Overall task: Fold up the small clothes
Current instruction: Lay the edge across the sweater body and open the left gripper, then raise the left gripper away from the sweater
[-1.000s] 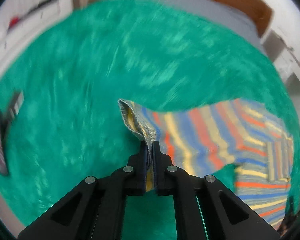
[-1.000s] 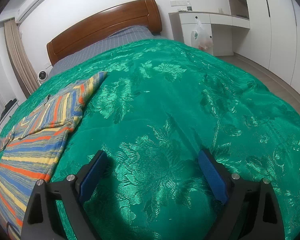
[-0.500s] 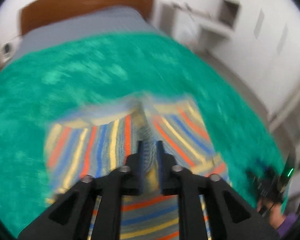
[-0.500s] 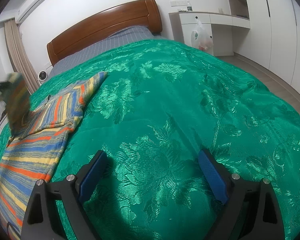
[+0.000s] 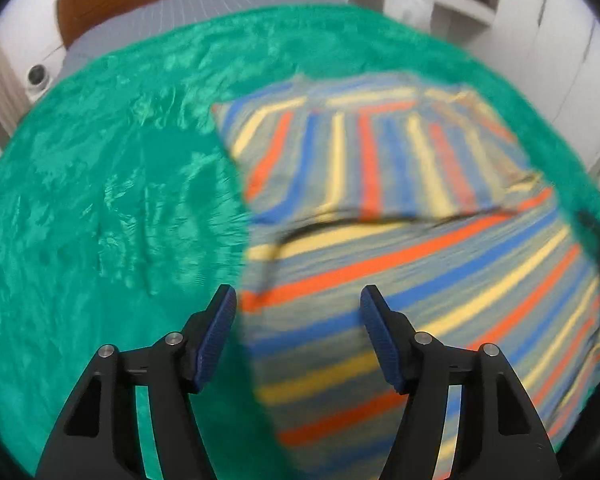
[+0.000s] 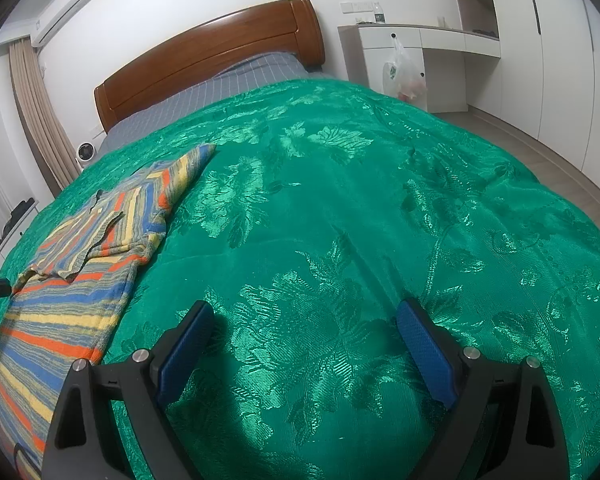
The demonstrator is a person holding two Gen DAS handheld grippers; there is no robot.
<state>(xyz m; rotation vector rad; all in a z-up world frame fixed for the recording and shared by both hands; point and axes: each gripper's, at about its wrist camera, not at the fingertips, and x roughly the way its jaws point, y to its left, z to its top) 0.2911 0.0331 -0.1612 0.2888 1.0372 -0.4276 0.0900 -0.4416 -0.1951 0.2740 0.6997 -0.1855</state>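
A striped knit garment [image 5: 400, 240] in orange, blue and yellow lies on the green bedspread [image 5: 100, 200]. Its sleeve part [image 5: 372, 152] is folded over onto the body. My left gripper [image 5: 296, 312] is open and empty, hovering above the garment's left edge. In the right wrist view the garment [image 6: 72, 280] lies at the far left. My right gripper [image 6: 304, 320] is open and empty, low over bare bedspread [image 6: 360, 220], well right of the garment.
A wooden headboard [image 6: 212, 56] and grey sheet [image 6: 228, 84] lie at the far end of the bed. A white desk with a hanging plastic bag [image 6: 404, 72] stands at the right, by white wardrobes. A small white fan [image 6: 86, 152] sits left of the bed.
My left gripper swung the sleeve over onto the garment's body, then opened and let it go. The right gripper has not moved.
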